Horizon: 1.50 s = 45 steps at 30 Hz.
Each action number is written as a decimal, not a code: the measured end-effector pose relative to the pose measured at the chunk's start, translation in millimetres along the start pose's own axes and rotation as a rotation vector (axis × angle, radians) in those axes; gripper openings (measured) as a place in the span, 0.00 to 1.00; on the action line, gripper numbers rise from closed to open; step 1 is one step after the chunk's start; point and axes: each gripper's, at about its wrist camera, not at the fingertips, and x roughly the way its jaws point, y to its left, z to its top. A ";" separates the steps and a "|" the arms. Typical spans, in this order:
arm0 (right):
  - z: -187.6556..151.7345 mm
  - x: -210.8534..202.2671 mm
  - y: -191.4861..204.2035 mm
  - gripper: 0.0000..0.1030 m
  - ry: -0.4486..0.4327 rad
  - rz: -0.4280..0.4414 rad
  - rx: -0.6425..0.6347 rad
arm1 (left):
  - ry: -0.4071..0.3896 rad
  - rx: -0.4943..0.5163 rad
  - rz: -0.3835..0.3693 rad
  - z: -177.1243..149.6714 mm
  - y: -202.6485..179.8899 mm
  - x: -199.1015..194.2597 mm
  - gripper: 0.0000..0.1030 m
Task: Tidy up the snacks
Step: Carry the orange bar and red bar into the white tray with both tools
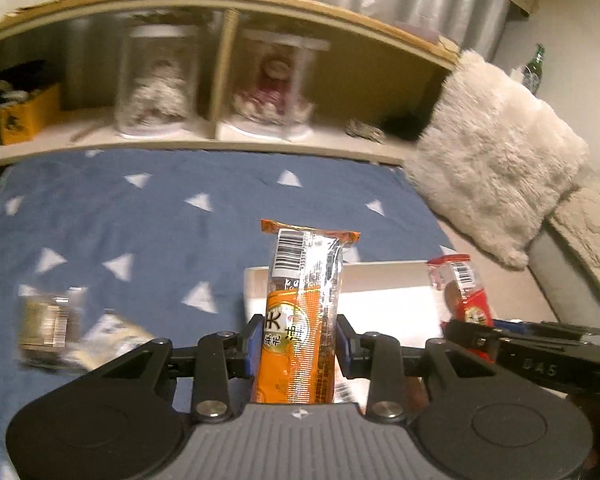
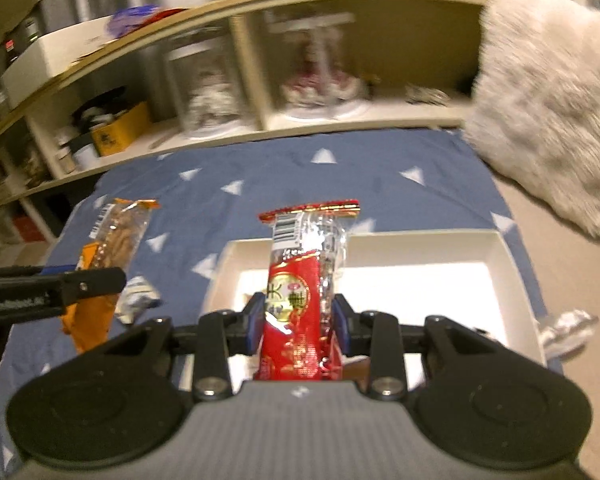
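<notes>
The left gripper (image 1: 298,344) is clamped on one orange snack packet (image 1: 300,320), its blue pads narrowly apart and pressing the wrapper's sides; the right gripper (image 2: 298,324) is likewise clamped on one red snack packet (image 2: 300,312); both packets stand upright above the blue triangle-print cover (image 1: 140,220), at the near edge of one white box (image 2: 420,280); two loose packets (image 1: 72,328) lie left on the cover; two glass jars (image 1: 156,80) stand on the shelf (image 1: 220,0) behind; one furry cushion (image 1: 496,152) lies right.

bed: blue blanket (image 2: 300,176) | on it: white box (image 2: 500,252), loose snack packets (image 1: 52,324)
</notes>
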 end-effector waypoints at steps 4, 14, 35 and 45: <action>-2.9 10.5 -32.1 0.39 0.008 -0.014 0.077 | 0.043 -0.009 -0.042 -0.3 -25.4 35.1 0.37; 3.0 58.8 -61.1 0.40 0.074 0.002 0.115 | 0.155 -0.113 -0.106 -5.5 -36.5 113.1 0.37; 1.8 113.2 -98.9 0.44 0.121 -0.102 0.227 | 0.229 -0.048 -0.095 -1.5 -39.9 158.9 0.40; 9.5 90.2 -103.8 0.44 0.100 -0.115 0.228 | 0.205 0.016 -0.084 2.7 -47.8 137.3 0.47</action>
